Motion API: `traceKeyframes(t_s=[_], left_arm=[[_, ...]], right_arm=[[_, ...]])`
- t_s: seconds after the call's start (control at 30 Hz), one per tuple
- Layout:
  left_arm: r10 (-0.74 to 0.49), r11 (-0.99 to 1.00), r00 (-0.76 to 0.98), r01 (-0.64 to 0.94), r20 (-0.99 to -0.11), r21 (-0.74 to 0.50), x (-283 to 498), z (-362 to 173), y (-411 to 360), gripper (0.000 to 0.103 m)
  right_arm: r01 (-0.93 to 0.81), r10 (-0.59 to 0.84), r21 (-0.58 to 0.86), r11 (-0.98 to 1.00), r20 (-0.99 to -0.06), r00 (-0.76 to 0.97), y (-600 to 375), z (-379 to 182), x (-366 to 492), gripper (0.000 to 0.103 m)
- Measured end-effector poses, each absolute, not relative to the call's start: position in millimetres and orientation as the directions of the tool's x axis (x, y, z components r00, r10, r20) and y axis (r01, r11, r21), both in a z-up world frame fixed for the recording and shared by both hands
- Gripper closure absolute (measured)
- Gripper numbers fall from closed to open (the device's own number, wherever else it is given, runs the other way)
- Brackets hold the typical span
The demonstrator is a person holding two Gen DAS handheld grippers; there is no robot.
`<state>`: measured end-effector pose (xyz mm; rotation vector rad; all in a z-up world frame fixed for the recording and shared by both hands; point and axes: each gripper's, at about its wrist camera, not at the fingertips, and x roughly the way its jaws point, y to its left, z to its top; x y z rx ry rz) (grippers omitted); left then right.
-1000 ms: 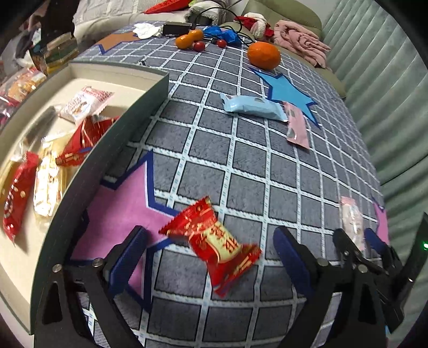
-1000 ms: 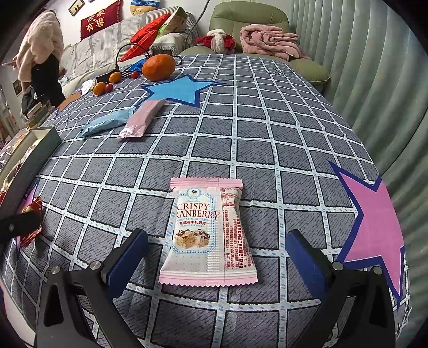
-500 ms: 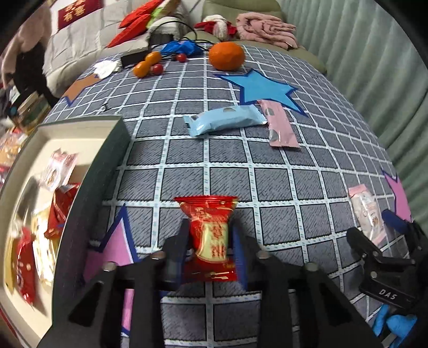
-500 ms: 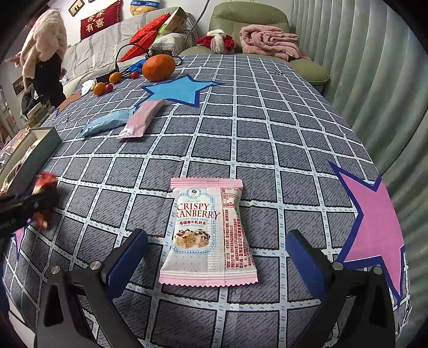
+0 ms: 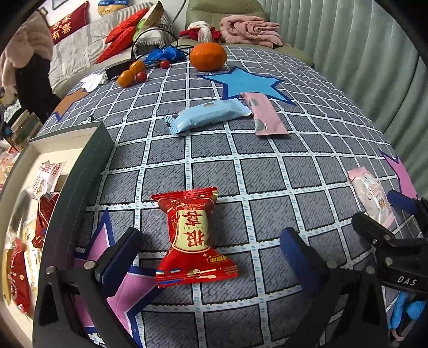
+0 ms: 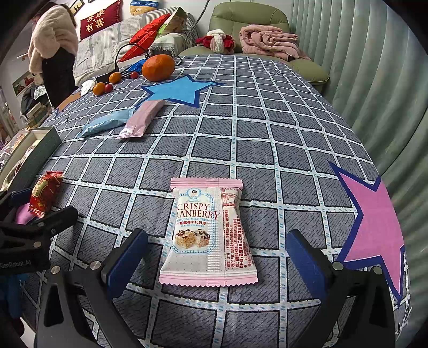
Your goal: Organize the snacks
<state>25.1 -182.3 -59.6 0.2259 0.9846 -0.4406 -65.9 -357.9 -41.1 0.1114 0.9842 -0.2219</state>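
Note:
A red snack packet (image 5: 194, 239) lies on the checked cloth between the open jaws of my left gripper (image 5: 211, 254); it also shows in the right wrist view (image 6: 45, 194). A pink-white Crispy Cranberry packet (image 6: 208, 233) lies between the open jaws of my right gripper (image 6: 216, 257); it also shows in the left wrist view (image 5: 373, 194). A dark-walled box (image 5: 80, 184) with several snacks inside stands to the left. A light blue packet (image 5: 204, 116) and a pink packet (image 5: 264, 115) lie farther back.
A large orange (image 5: 208, 56), small oranges (image 5: 129, 75) and cherry tomatoes (image 5: 141, 76) sit at the far end with a black cable (image 5: 149, 34). A sofa with cushions (image 6: 144, 25) and a pink blanket (image 6: 267, 40) lies beyond. A person (image 6: 53, 50) stands far left.
My left gripper closed on the red packet, straightened it, then opened again, leaving it lying between the jaws. The right gripper has not moved.

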Motion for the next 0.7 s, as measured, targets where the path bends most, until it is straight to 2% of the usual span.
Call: traceKeyframes(t_s=[0.7], left_arm=[[-0.271, 0.891, 0.505, 0.454, -0.82, -0.014, 20.2, -61.0, -179.3, 0.0]], right_arm=[[0.235, -0.135, -0.008, 0.972, -0.837, 0.53, -357.5, -40.3, -67.3, 0.0]])
